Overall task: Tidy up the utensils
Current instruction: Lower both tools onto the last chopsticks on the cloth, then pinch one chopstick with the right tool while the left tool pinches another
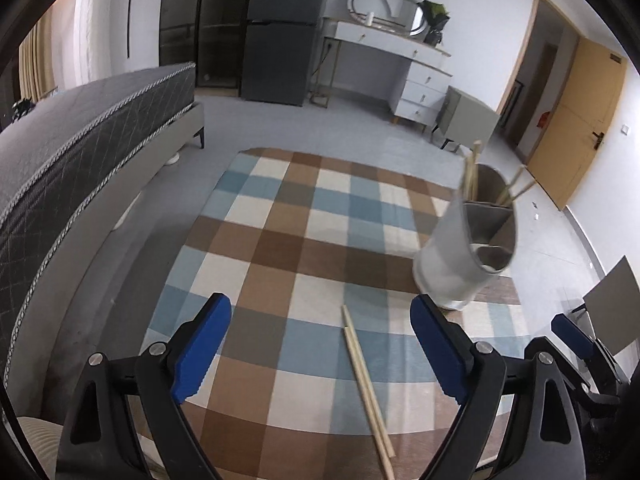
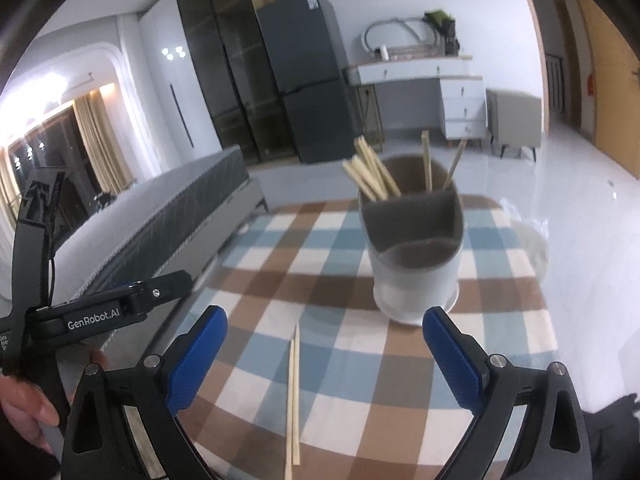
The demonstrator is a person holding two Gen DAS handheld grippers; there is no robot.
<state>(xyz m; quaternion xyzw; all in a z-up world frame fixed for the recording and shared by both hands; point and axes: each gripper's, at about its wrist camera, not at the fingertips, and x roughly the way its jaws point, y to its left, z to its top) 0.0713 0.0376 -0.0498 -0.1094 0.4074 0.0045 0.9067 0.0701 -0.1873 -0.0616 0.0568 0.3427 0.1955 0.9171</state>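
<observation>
A pair of wooden chopsticks [image 1: 366,388] lies on the checked tablecloth [image 1: 280,264], between the open fingers of my left gripper [image 1: 322,350]. The pair also shows in the right wrist view [image 2: 293,396], between the open fingers of my right gripper [image 2: 326,356]. A grey-white divided utensil holder [image 1: 466,256] stands to the right and holds several chopsticks [image 1: 472,172]; in the right wrist view the holder [image 2: 414,256] stands just beyond the loose pair. Both grippers are empty and hover above the cloth.
A dark bed [image 1: 80,152] runs along the table's left side. The right gripper's body [image 1: 580,344] shows at the lower right of the left view. The left gripper's body [image 2: 100,312] and a hand [image 2: 24,400] are at the left of the right view.
</observation>
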